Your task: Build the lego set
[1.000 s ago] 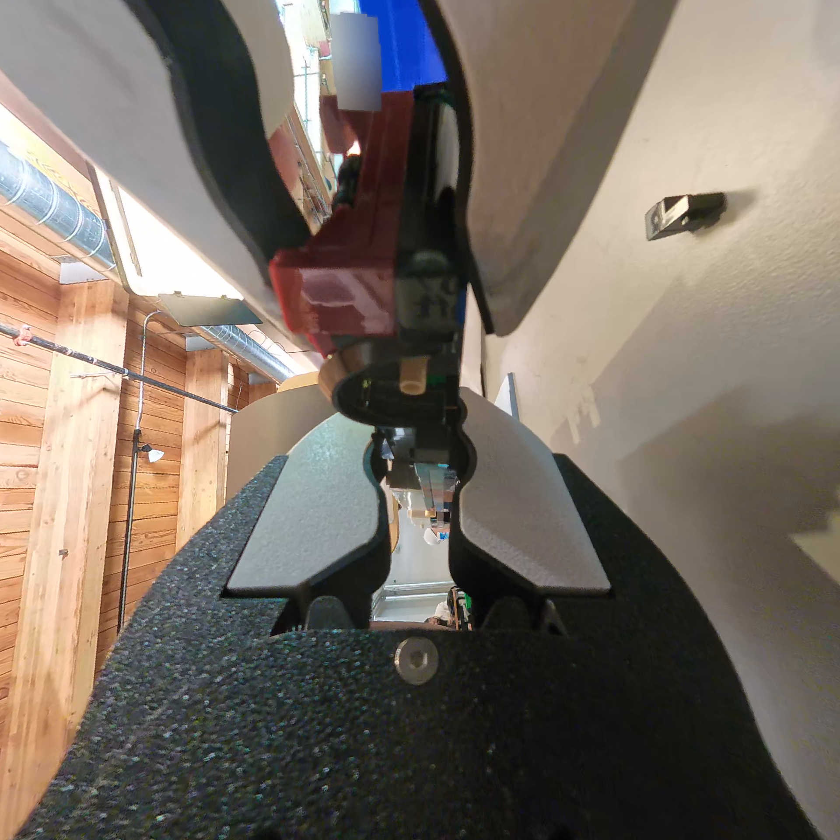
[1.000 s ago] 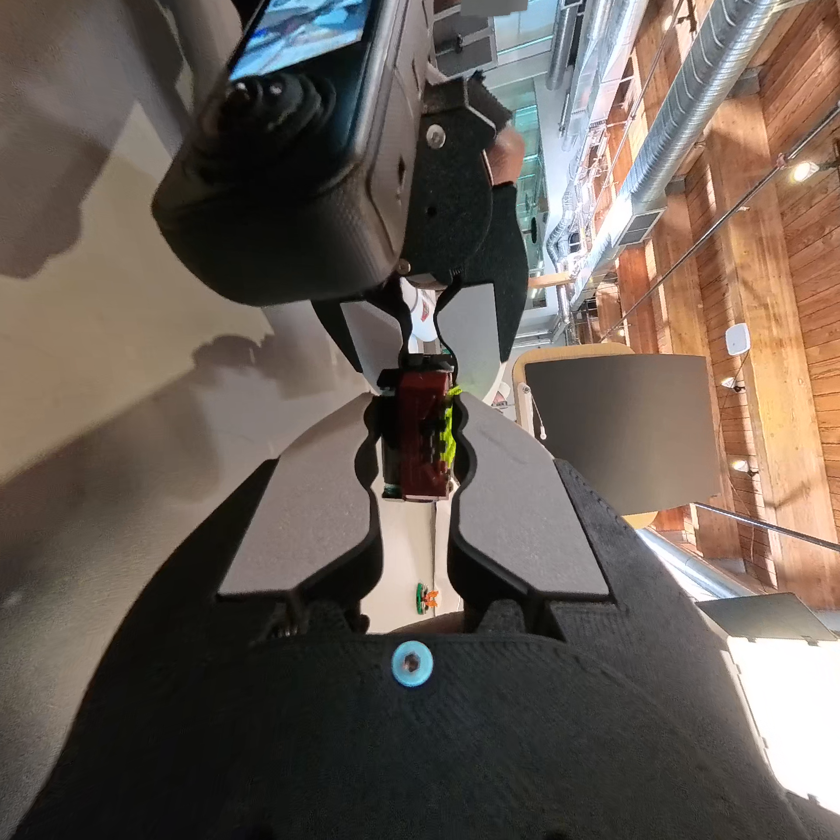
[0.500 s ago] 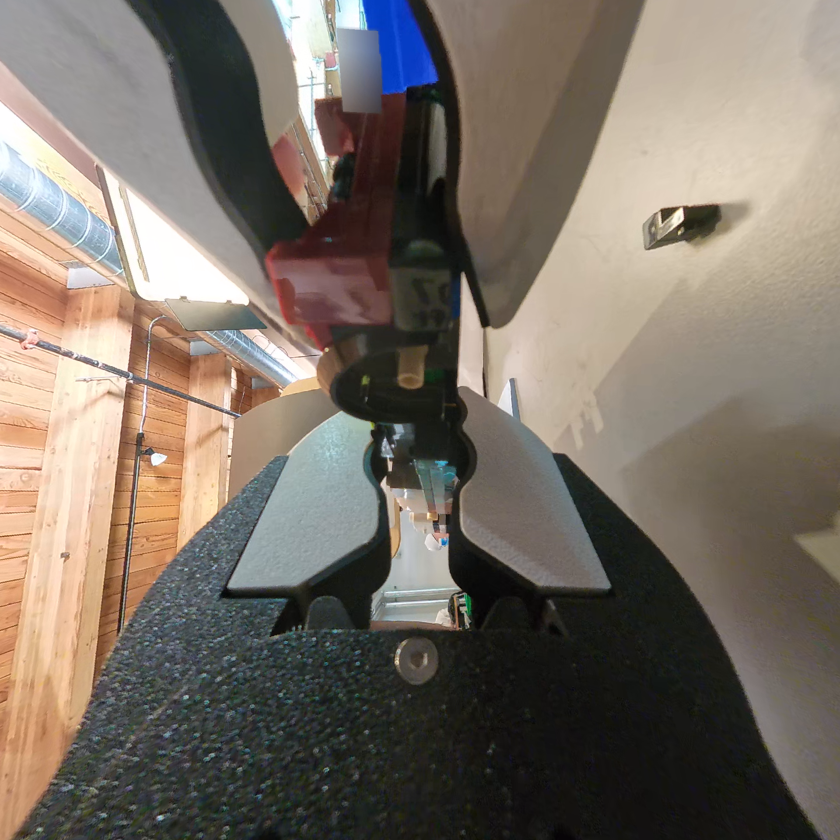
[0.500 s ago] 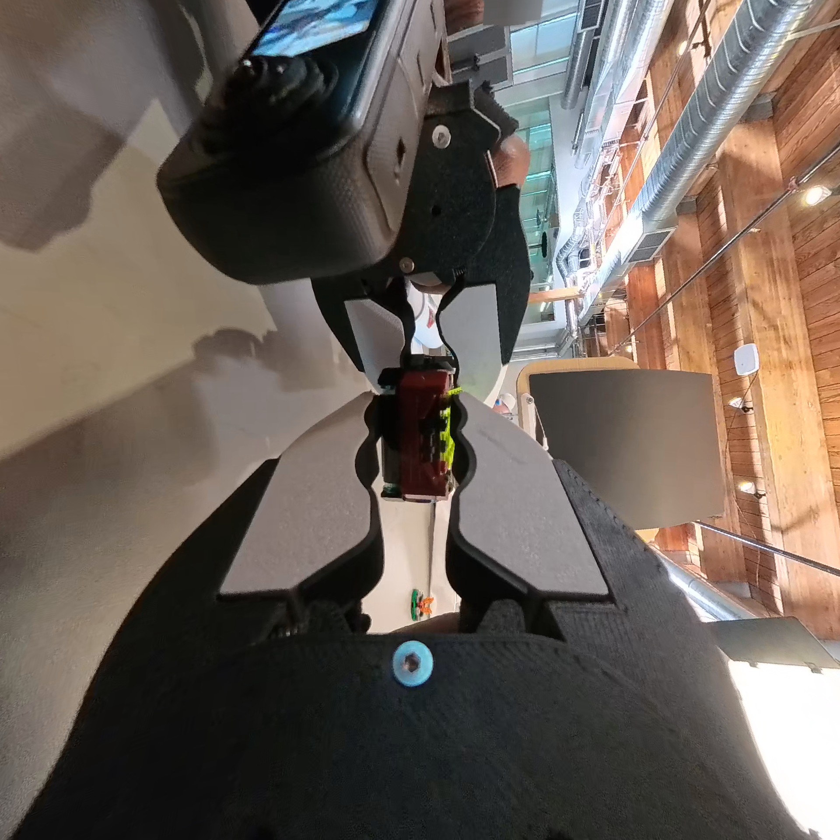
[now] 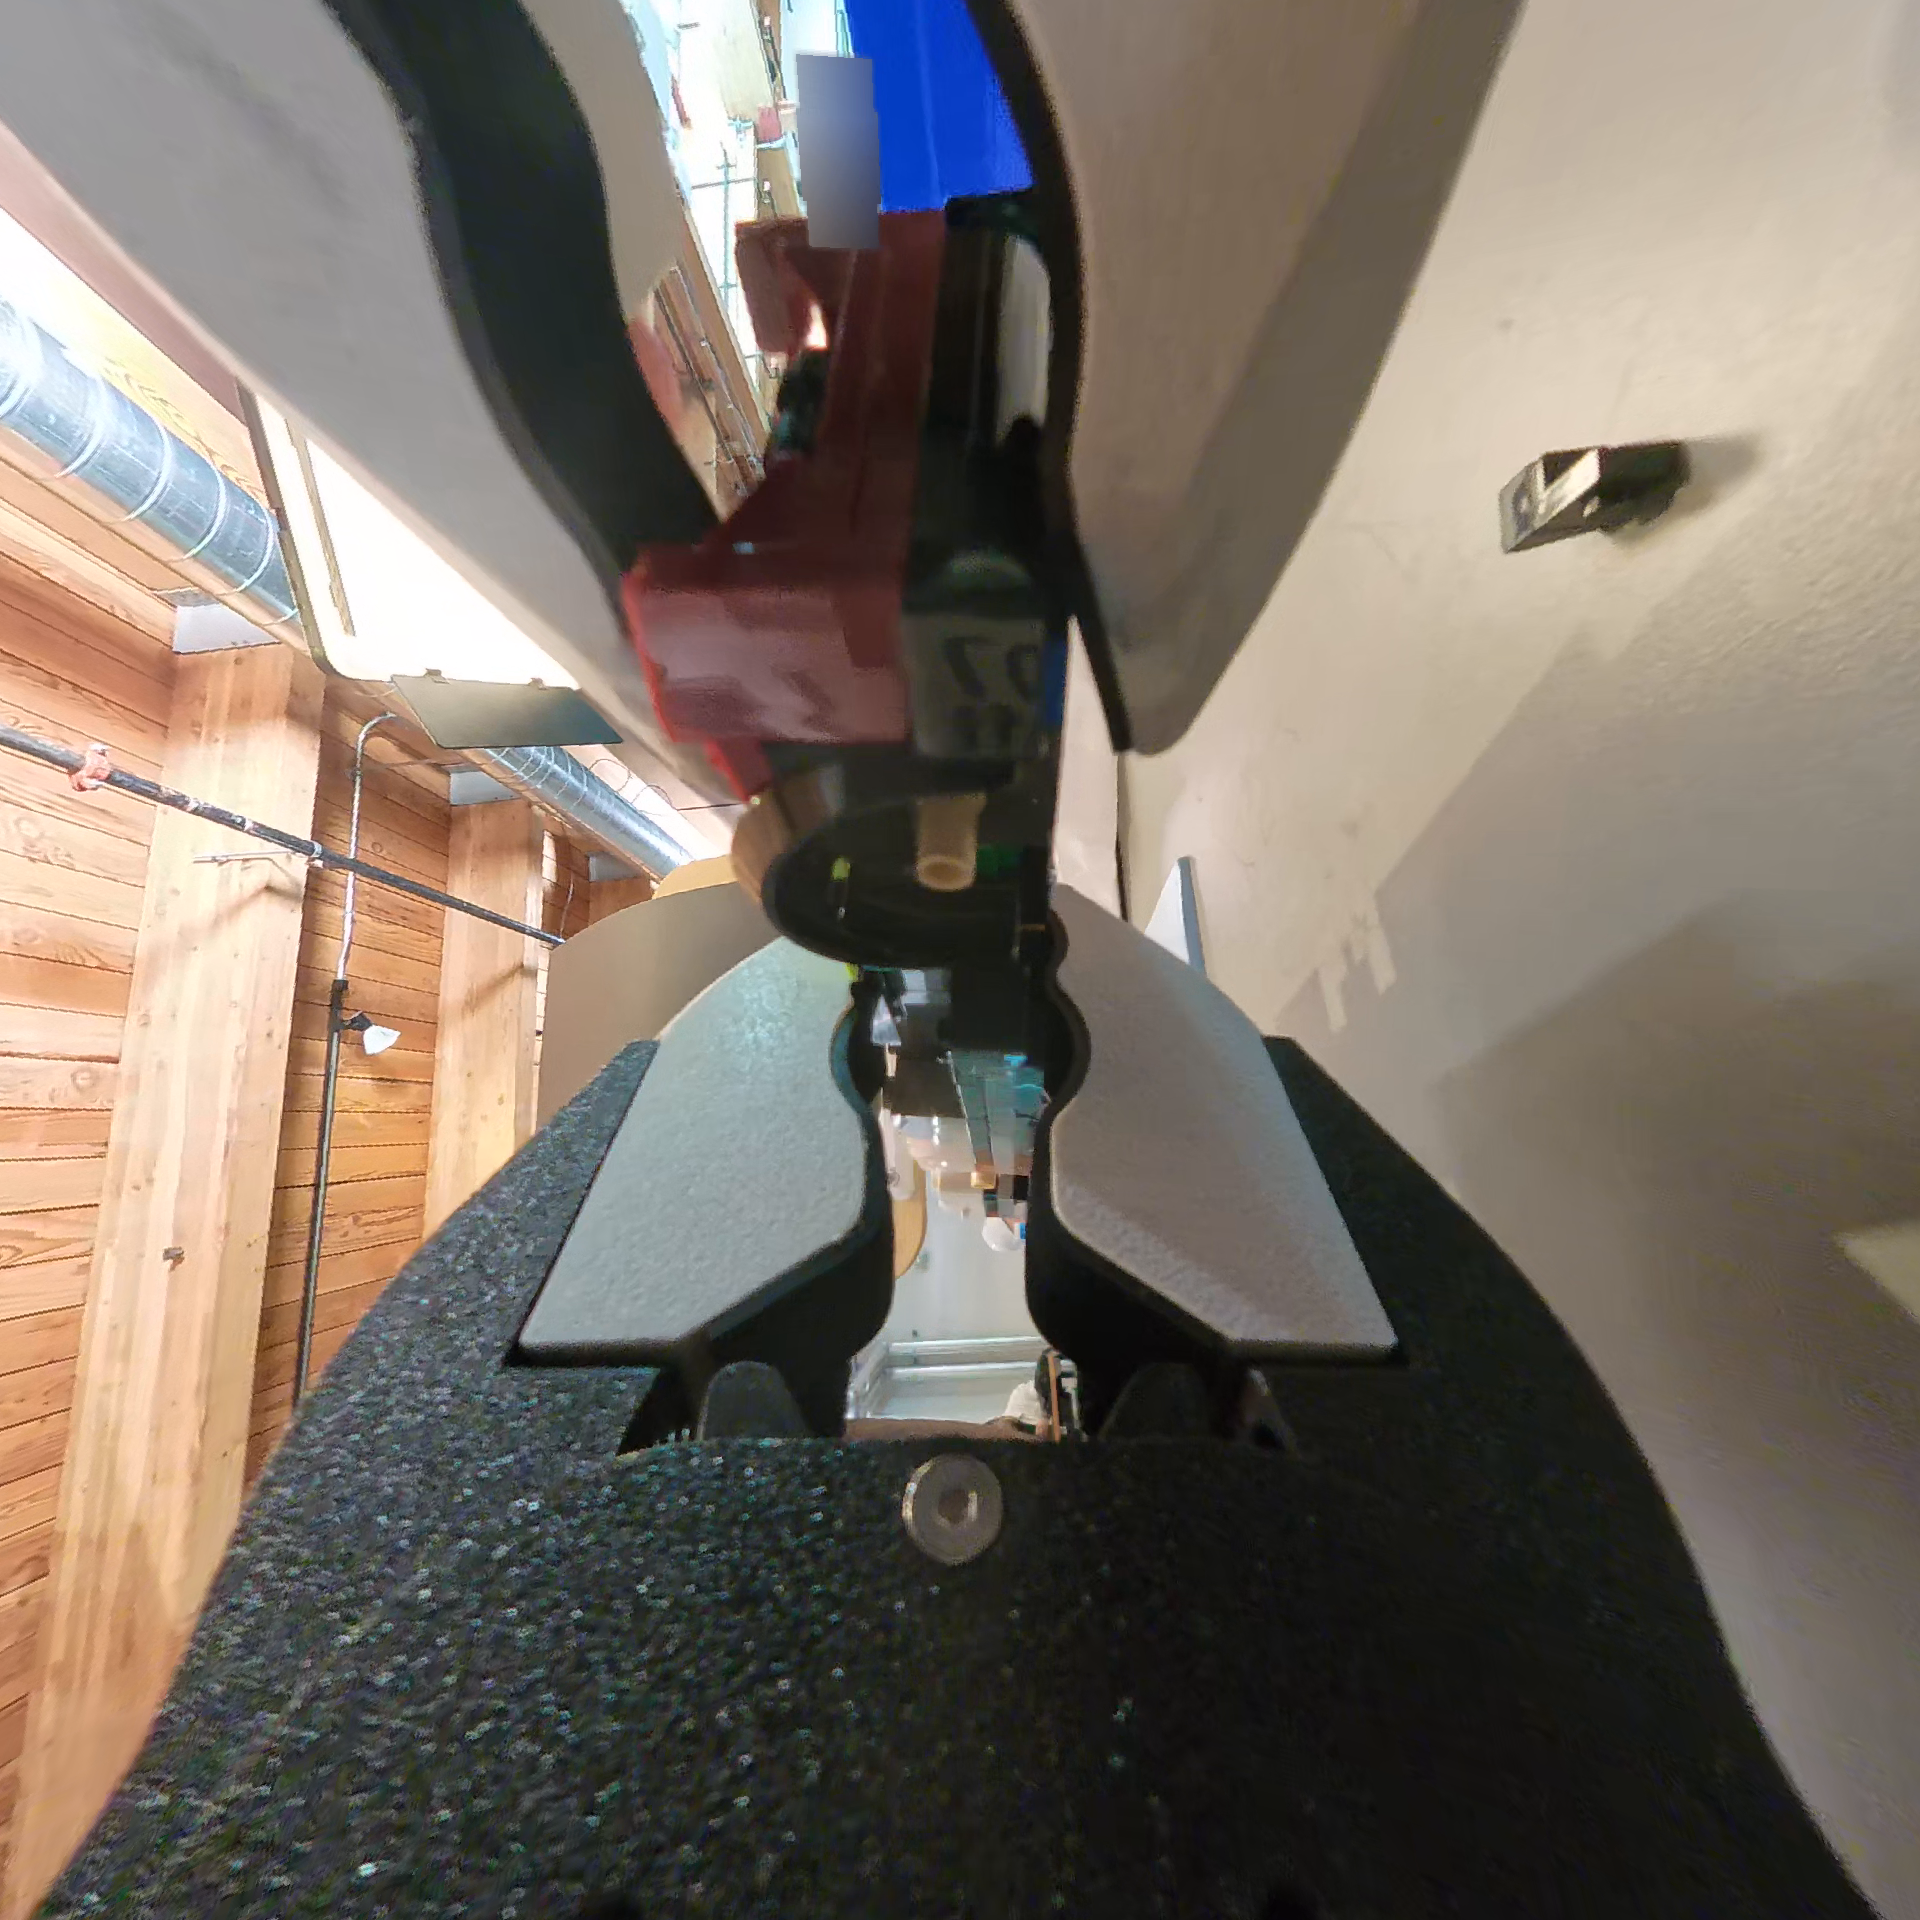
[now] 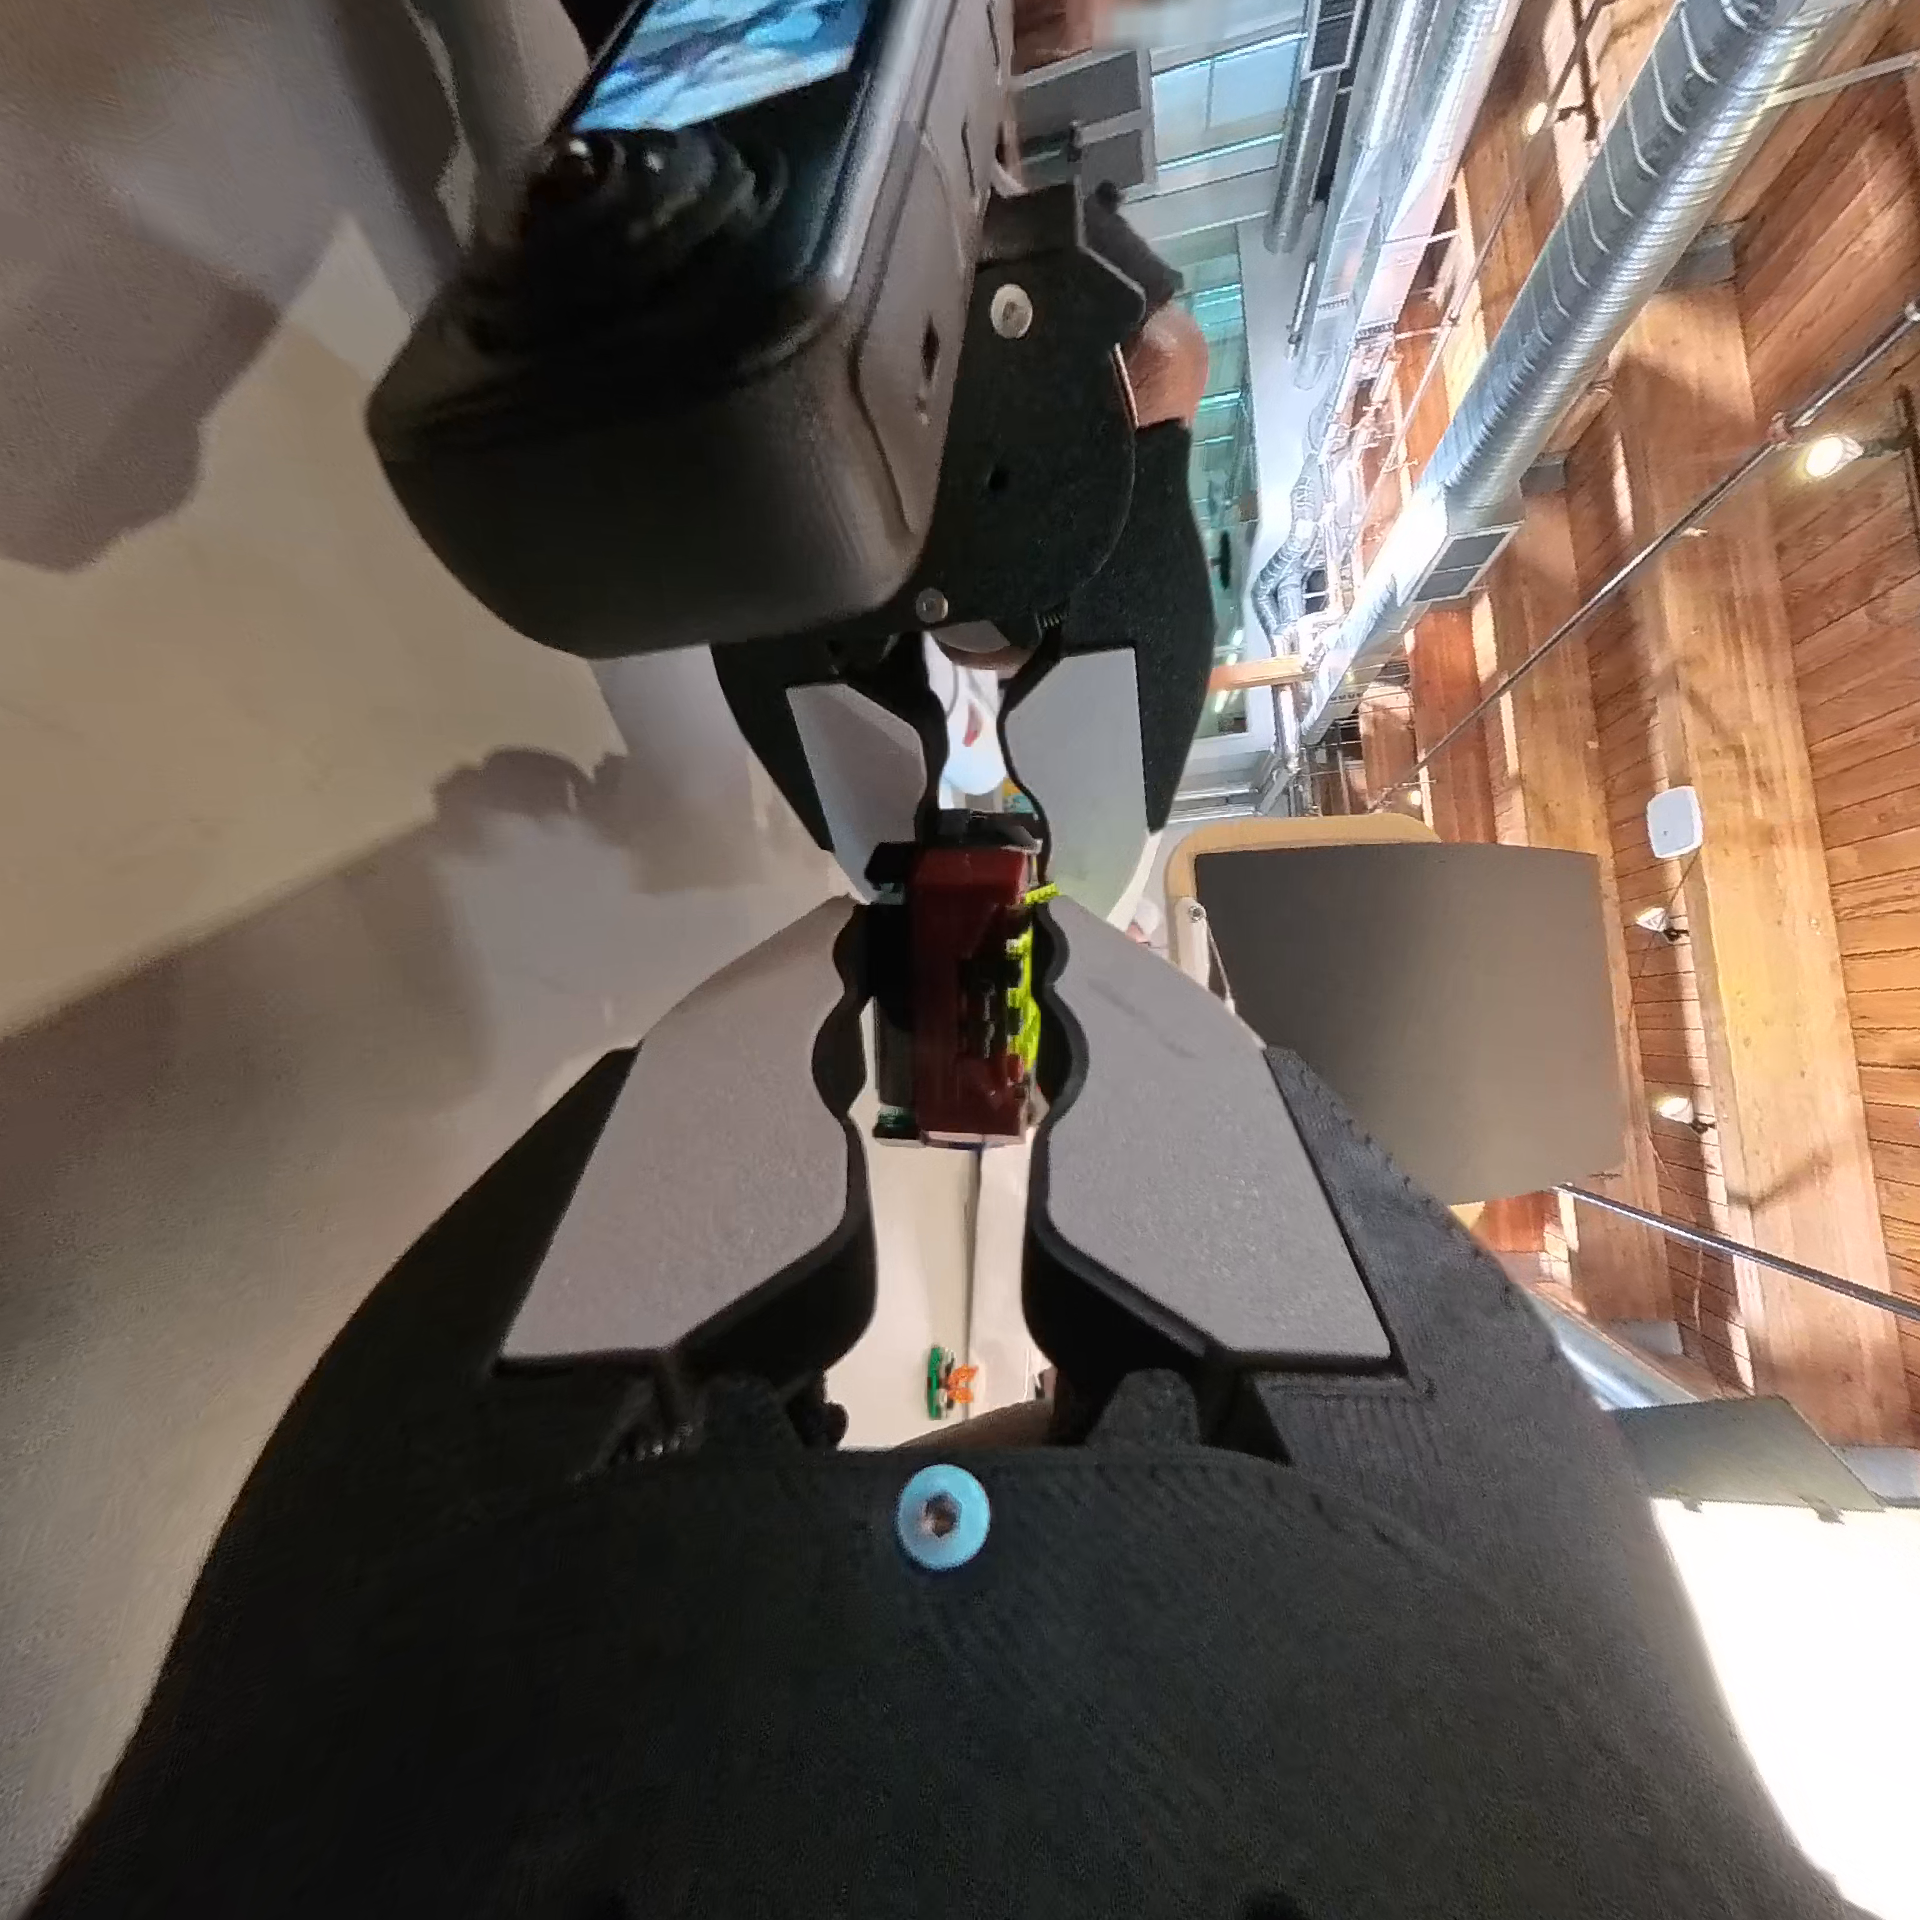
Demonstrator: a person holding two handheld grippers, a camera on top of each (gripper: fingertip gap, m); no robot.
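My two grippers face each other and share one toy brick model. In the right wrist view my right gripper (image 6: 956, 935) is shut on its dark red, black and lime green body (image 6: 961, 997), with both pads pressed on its sides. My left gripper (image 6: 977, 821) shows just beyond, pinching the model's black far end. In the left wrist view my left gripper (image 5: 961, 987) is shut on that black end (image 5: 987, 997). The model's red block (image 5: 769, 655) and a black round part (image 5: 883, 894) rise above it between the right gripper's big fingers (image 5: 1195, 312).
A white surface (image 5: 1610, 935) runs along one side, with a small black piece (image 5: 1590, 494) on it and a small green and orange thing (image 6: 951, 1387) farther off. Wooden walls (image 5: 156, 1039), silver ducts (image 6: 1538, 343) and a dark chair back (image 6: 1403, 1018) fill the other side. The gap from one gripper's tips to the other's is roughly 8 centimeters.
Both grippers and the model between them have shifted slightly together. Both grasps are unchanged.
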